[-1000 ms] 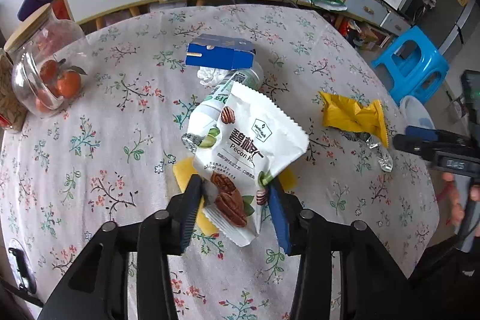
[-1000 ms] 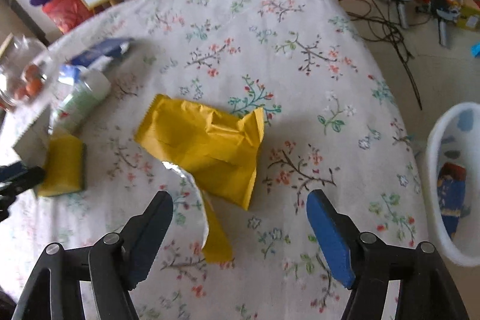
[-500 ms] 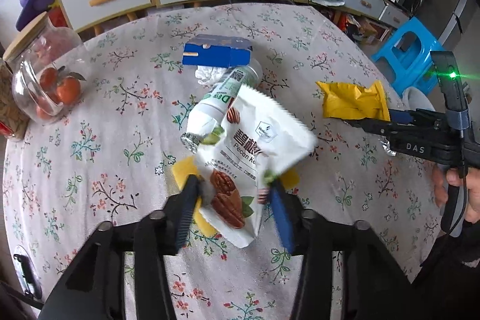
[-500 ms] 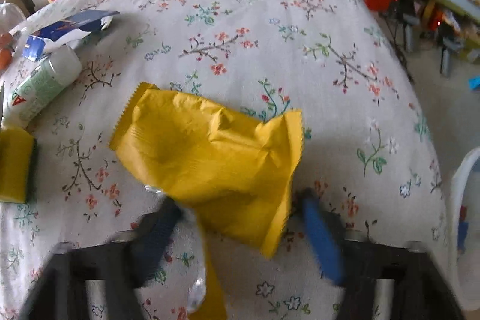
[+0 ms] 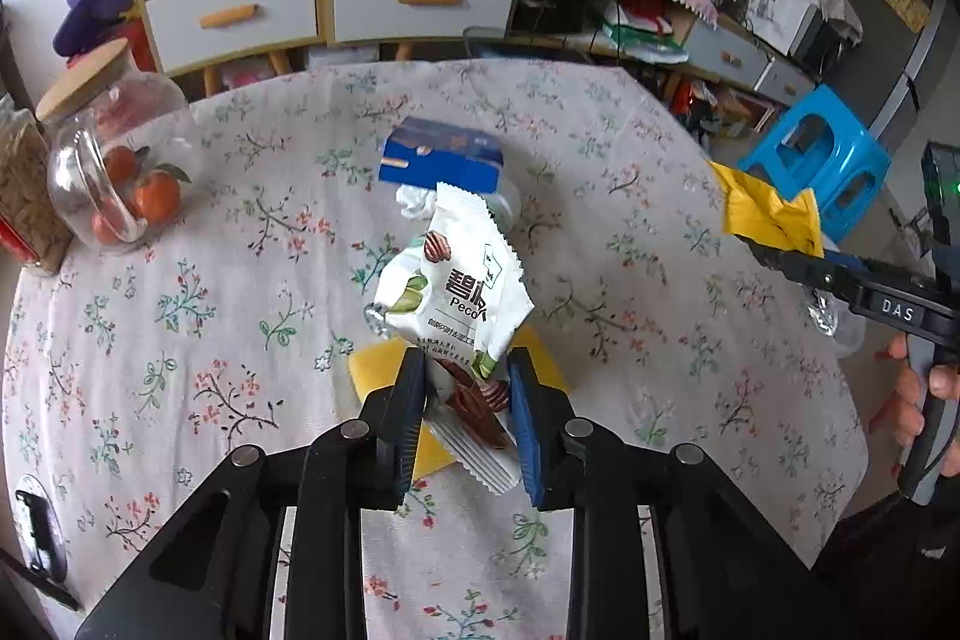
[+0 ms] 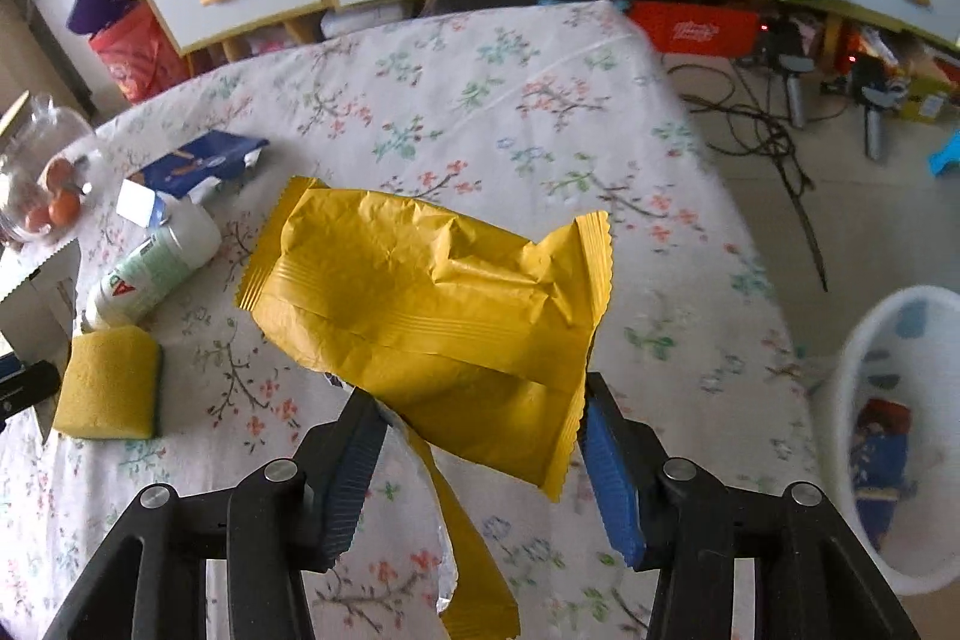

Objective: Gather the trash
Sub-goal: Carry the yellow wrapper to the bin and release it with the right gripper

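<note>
My left gripper [image 5: 467,388] is shut on a white pecan snack wrapper [image 5: 462,280] and holds it above the floral table [image 5: 180,316]. My right gripper [image 6: 480,436] is shut on a crumpled yellow wrapper [image 6: 432,298], lifted off the table; this wrapper also shows in the left wrist view [image 5: 765,214]. A white trash bin [image 6: 888,436] with trash inside stands on the floor at the right. A blue carton [image 5: 441,154], a white bottle [image 6: 156,268] and a crumpled tissue [image 5: 414,202] lie on the table.
A yellow sponge [image 6: 108,382] lies on the table under my left gripper. A glass jar of oranges [image 5: 114,166] stands at the table's left edge. A blue stool [image 5: 810,154] and cables [image 6: 774,130] are on the floor to the right. Drawers stand behind.
Both grippers have closed on their wrappers and lifted them off the table. The right gripper moved in on the yellow wrapper and raised it.
</note>
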Tool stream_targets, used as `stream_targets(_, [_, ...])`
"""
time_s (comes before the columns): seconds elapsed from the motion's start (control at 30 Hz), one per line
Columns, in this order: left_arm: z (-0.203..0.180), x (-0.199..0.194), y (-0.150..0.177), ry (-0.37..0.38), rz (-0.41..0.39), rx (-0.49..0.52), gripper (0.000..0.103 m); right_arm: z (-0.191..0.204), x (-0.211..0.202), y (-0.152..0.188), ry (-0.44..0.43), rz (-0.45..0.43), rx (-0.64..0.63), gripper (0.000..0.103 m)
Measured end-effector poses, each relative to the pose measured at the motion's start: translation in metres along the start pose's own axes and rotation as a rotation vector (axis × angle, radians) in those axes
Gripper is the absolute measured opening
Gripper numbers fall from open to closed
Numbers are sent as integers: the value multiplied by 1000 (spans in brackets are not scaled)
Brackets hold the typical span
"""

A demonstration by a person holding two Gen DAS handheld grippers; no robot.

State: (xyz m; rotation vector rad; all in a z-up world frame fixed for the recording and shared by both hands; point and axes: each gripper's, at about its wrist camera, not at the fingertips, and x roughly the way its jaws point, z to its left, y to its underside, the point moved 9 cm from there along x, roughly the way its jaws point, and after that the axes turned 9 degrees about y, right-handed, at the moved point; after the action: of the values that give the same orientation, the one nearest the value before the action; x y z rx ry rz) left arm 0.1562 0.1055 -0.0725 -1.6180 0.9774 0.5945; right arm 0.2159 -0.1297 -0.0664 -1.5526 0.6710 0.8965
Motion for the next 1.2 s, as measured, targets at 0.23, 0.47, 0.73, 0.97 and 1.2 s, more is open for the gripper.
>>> stream_targets(0.23, [-15, -4, -3, 17, -29, -27, 29, -40, -25, 7, 15, -23, 67, 56])
stream_targets(0.47, [-53, 6, -2, 34, -20, 21, 29, -94, -35, 19, 71, -22, 138, 56])
stream_targets(0.73, [-106, 26, 0, 67, 16, 88, 29, -159, -45, 40, 105, -12, 233, 56])
stream_targets(0.97, [-171, 54, 2, 118, 60, 158, 29, -218, -45, 63, 120, 17, 347, 56])
stream_targets(1.2, [-229, 81, -1, 157, 96, 218, 29, -257, -38, 75, 135, 47, 421, 57])
